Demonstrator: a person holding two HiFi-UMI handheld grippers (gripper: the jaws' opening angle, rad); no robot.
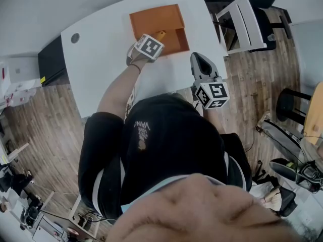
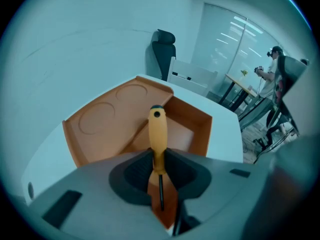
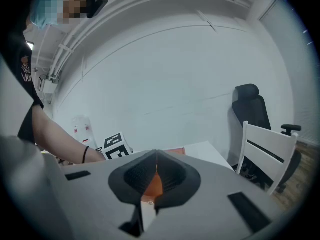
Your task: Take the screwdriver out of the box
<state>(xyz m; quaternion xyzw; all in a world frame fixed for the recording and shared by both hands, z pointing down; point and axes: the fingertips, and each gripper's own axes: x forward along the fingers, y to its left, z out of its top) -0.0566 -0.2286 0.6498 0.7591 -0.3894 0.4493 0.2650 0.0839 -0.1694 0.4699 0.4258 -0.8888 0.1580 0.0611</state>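
Observation:
A screwdriver with a yellow handle and a black shaft is clamped between the jaws of my left gripper, handle pointing away. It hangs above the near wall of the open orange box. In the head view the left gripper is over the box's front edge, with the yellow handle sticking out past it. My right gripper hovers over the white table, right of the box and nearer the person. Its jaws are shut with nothing between them.
The box lies at the far middle of a white table, near the wall. A white chair and a black office chair stand to the table's right. A person stands far off by glass partitions.

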